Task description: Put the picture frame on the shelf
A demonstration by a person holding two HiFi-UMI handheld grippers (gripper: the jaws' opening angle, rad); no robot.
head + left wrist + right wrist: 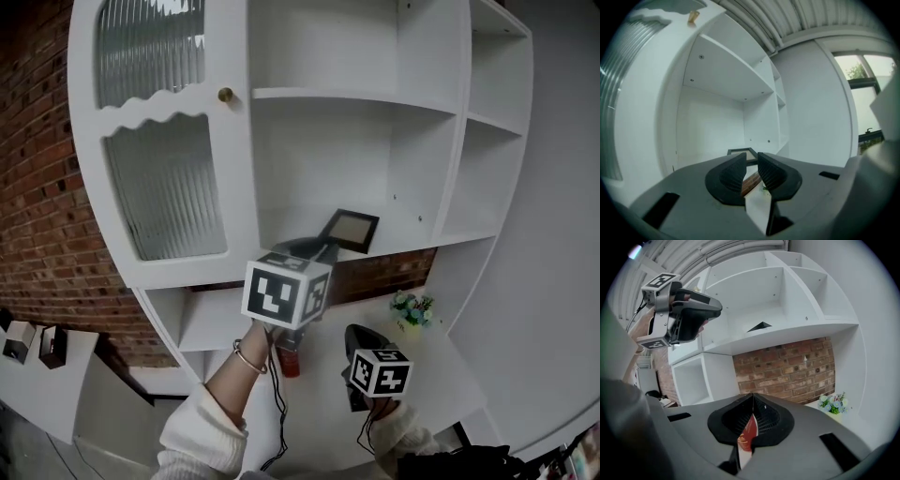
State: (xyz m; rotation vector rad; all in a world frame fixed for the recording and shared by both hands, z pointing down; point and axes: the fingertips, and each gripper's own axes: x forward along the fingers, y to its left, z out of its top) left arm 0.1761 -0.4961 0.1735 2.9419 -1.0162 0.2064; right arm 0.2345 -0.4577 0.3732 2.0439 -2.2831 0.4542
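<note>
Dark thin-rimmed picture frame [352, 230] sits on the white shelf [405, 234], just beyond the left gripper [751, 164], jaws part-open and empty; right gripper [752, 398] closed, nearer; frame likely light, stiff, probably glazed, so pinch the rim edge.

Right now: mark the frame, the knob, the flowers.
frame [352, 229], head view, middle of its pane.
knob [226, 95], head view, its round face.
flowers [412, 307], head view, middle of the bunch.

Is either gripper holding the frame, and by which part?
Nothing held. The dark picture frame rests on the white shelf beyond the open left gripper; the right gripper is shut, empty.
</note>
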